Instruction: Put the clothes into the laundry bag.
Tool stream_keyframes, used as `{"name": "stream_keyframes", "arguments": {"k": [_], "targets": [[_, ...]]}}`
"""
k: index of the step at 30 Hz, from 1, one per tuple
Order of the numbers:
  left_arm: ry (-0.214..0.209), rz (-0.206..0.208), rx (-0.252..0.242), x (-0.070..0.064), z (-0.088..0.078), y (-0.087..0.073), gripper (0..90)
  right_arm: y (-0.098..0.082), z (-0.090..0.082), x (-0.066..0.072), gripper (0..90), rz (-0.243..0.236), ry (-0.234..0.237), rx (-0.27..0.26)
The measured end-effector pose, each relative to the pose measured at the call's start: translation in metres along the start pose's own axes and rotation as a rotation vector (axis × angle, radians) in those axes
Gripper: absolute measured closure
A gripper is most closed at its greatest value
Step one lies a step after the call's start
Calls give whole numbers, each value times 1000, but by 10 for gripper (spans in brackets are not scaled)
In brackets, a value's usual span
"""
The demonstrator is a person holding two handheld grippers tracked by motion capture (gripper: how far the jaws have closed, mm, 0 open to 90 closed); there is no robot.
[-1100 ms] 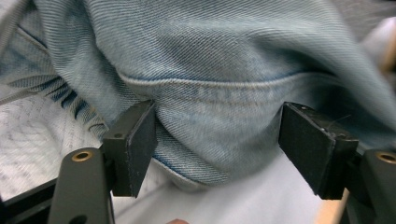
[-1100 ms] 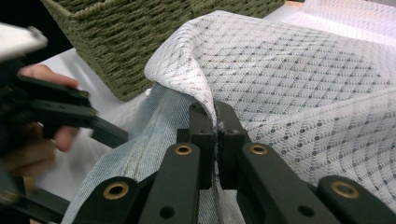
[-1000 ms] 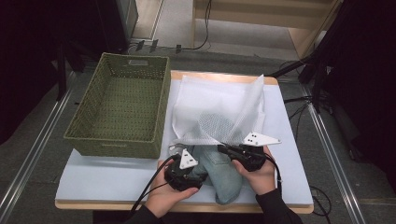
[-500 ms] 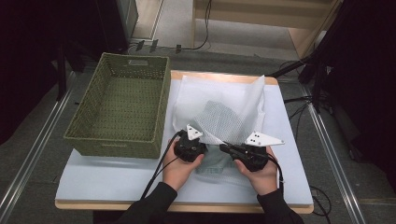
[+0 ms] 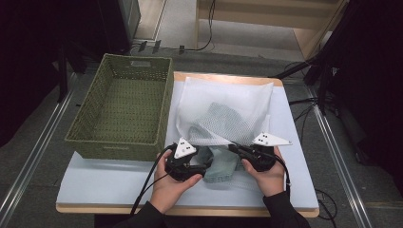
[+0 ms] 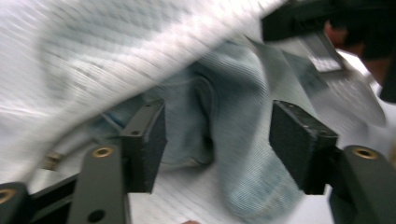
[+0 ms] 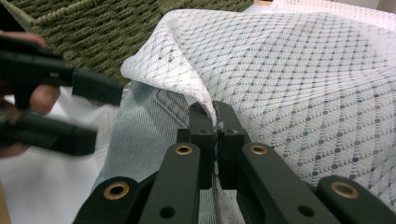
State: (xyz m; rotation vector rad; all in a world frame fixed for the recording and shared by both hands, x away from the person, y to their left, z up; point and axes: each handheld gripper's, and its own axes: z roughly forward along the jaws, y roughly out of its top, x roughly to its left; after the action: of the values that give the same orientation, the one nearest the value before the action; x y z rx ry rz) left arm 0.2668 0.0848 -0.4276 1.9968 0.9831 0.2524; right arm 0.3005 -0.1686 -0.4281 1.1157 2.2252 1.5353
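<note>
**Mesh bag held open for the garment**

At frame centre on the desk (image 5: 119,190), the right gripper (image 7: 215,122) pinches the mesh laundry bag (image 5: 228,102) mouth up, so the blue-grey garment (image 5: 221,164) slides in. The left gripper (image 6: 217,140), jaws just opening, straddles the garment unpressed.

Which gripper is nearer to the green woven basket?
Left. The left gripper sits just below the green woven basket at its near right corner; the right gripper, shut on the white mesh bag, is farther right.
</note>
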Motion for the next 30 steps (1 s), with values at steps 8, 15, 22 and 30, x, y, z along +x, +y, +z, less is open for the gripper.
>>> {"name": "stream_keyframes", "arguments": {"k": [8, 15, 22, 30], "targets": [[176, 71, 177, -12, 52, 3, 477, -1, 0, 4, 889, -12, 19, 5], [171, 72, 91, -9, 59, 39, 883, 2, -2, 8, 890, -22, 41, 8], [257, -21, 68, 28, 90, 33, 869, -1, 3, 6, 891, -19, -9, 50], [119, 61, 21, 11, 52, 24, 461, -6, 1, -8, 891, 24, -34, 40]]}}
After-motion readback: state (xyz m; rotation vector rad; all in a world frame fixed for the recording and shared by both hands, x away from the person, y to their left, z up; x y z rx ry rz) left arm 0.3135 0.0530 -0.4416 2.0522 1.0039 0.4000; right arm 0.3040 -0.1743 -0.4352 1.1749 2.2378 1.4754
